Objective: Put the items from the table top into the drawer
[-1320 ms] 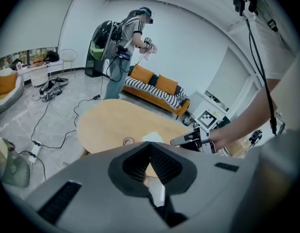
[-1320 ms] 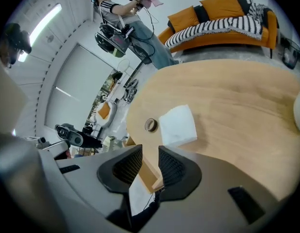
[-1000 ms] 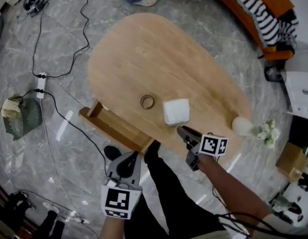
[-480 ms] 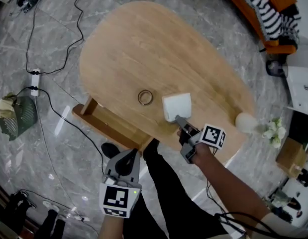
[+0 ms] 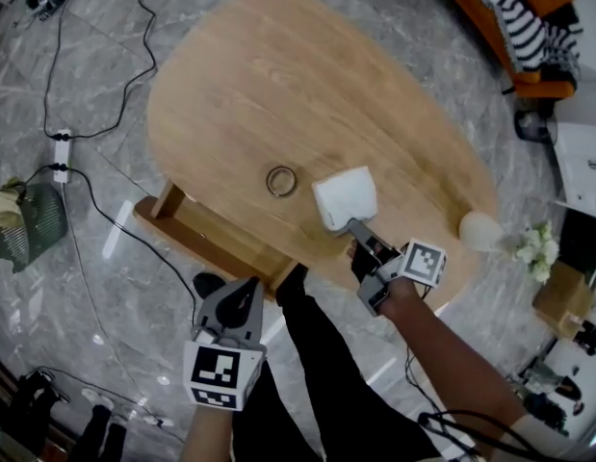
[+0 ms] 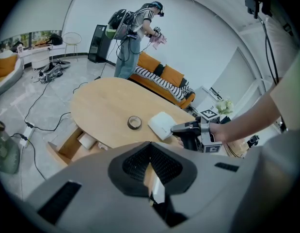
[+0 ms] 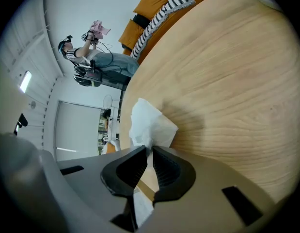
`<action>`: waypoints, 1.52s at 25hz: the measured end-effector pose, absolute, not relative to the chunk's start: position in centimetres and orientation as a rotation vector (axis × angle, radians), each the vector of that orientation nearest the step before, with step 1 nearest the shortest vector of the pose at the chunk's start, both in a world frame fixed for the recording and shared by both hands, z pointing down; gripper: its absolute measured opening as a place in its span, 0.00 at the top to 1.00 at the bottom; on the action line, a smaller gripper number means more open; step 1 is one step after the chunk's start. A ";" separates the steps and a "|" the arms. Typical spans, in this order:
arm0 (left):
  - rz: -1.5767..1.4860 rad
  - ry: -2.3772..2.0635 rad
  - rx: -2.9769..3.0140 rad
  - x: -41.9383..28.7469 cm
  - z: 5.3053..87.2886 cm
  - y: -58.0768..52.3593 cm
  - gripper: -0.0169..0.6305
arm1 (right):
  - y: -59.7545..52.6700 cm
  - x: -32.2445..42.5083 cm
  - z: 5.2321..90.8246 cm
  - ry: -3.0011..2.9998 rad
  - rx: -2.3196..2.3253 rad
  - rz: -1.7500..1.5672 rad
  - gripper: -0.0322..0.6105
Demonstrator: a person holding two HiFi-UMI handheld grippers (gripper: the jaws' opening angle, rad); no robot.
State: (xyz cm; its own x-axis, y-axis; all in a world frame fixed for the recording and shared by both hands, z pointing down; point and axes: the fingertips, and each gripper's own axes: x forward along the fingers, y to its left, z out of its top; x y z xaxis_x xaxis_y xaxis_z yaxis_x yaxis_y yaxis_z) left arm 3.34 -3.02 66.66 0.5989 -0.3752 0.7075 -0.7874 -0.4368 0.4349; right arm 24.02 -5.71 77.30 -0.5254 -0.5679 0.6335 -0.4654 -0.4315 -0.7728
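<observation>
A white tissue pack (image 5: 344, 197) lies near the front edge of the oval wooden table (image 5: 278, 75), with a tape roll (image 5: 281, 180) just to its left. My right gripper (image 5: 355, 226) reaches over the table edge; its jaws are closing and pinch the pack's near corner (image 7: 147, 123). The left gripper view shows the same grip from the side (image 6: 162, 124). An open wooden drawer (image 5: 206, 241) sticks out below the table's left front, a small white box (image 6: 86, 141) inside. My left gripper (image 5: 242, 301) hangs low beside the person's legs, jaws together, holding nothing.
A white vase (image 5: 480, 231) with pale flowers (image 5: 535, 248) stands at the table's right end. Cables, a power strip (image 5: 60, 148) and a green basket (image 5: 16, 221) lie on the marble floor at left. An orange sofa (image 5: 524, 27) is behind; another person (image 6: 135, 33) stands there.
The right gripper moved up to the tissue pack, rolled, and its wide jaws closed on the pack's near corner. The left gripper sank a little lower.
</observation>
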 end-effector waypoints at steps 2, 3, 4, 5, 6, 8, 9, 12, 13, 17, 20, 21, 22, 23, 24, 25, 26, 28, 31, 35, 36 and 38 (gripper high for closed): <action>0.675 -0.916 2.044 3.0 66.8 -2.9 0.97 | -5.7 24.0 77.1 1.622 -1.479 -2.113 0.86; 0.676 -0.916 2.042 2.9 66.8 -2.9 0.97 | -5.8 23.9 76.9 1.614 -1.474 -2.107 0.86; 0.677 -0.916 2.040 2.7 66.9 -2.9 0.97 | -5.8 23.8 76.8 1.609 -1.468 -2.100 0.86; 0.678 -0.917 2.038 2.5 66.9 -2.8 0.97 | -5.9 23.7 76.6 1.608 -1.458 -2.093 0.86; 0.678 -0.919 2.035 2.3 66.9 -2.8 0.97 | -6.0 23.5 76.4 1.613 -1.445 -2.086 0.87; 0.678 -0.921 2.029 2.0 66.8 -2.8 0.97 | -6.1 23.0 76.0 1.633 -1.418 -2.075 0.87; 0.677 -0.921 2.025 1.9 66.7 -2.7 0.97 | -6.2 22.8 75.8 1.644 -1.411 -2.071 0.87; 0.671 -0.927 2.025 1.5 66.6 -2.6 0.97 | -6.3 22.1 75.3 1.662 -1.393 -2.066 0.87; 0.669 -0.929 2.025 1.3 66.7 -2.5 0.97 | -6.3 21.7 75.2 1.670 -1.386 -2.065 0.87; 0.659 -0.936 2.018 0.4 66.9 -2.2 0.97 | -6.0 19.6 74.7 1.743 -1.350 -2.073 0.87; 0.651 -0.941 2.015 -0.5 67.1 -2.1 0.97 | -5.8 17.8 74.3 1.802 -1.317 -2.077 0.87; 0.650 -0.942 2.015 -0.8 67.1 -2.0 0.97 | -5.7 17.1 74.1 1.823 -1.302 -2.074 0.87; 0.650 -0.943 2.016 -1.1 67.2 -1.9 0.97 | -5.6 16.3 73.9 1.845 -1.285 -2.072 0.87; 0.651 -0.944 2.017 -1.5 67.3 -1.7 0.97 | -5.5 15.5 73.8 1.867 -1.269 -2.072 0.87; 0.653 -0.947 2.016 -2.0 67.5 -1.6 0.97 | -5.4 14.6 73.8 1.887 -1.251 -2.074 0.87; 0.654 -0.951 2.013 -2.5 67.7 -1.4 0.97 | -5.2 13.6 73.7 1.907 -1.230 -2.077 0.87; 0.655 -0.957 2.009 -3.1 67.8 -1.2 0.97 | -5.0 12.6 73.7 1.925 -1.206 -2.082 0.87; 0.652 -0.972 1.998 -4.3 68.1 -0.8 0.97 | -4.4 10.5 73.8 1.963 -1.164 -2.101 0.87; 0.648 -0.990 1.984 -5.9 68.3 0.0 0.97 | -3.5 7.5 74.2 2.024 -1.113 -2.123 0.87; 0.638 -1.006 1.973 -8.1 68.5 0.7 0.97 | -2.9 4.0 74.9 2.040 -1.084 -2.144 0.87; 0.635 -1.011 1.970 -8.6 68.5 0.9 0.97 | -2.8 3.3 75.0 2.047 -1.076 -2.144 0.87; 0.628 -1.023 1.964 -9.6 68.5 1.3 0.97 | -2.6 1.9 75.3 2.062 -1.061 -2.144 0.87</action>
State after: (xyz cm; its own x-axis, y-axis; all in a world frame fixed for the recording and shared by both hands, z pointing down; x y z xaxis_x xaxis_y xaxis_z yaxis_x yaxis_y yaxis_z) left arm -9.57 1.32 68.51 0.5467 -0.4288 0.7192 -0.8354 -0.3380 0.4334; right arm 1.93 -2.65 75.29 -0.7742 -0.4275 0.4666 -0.4497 -0.1471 -0.8810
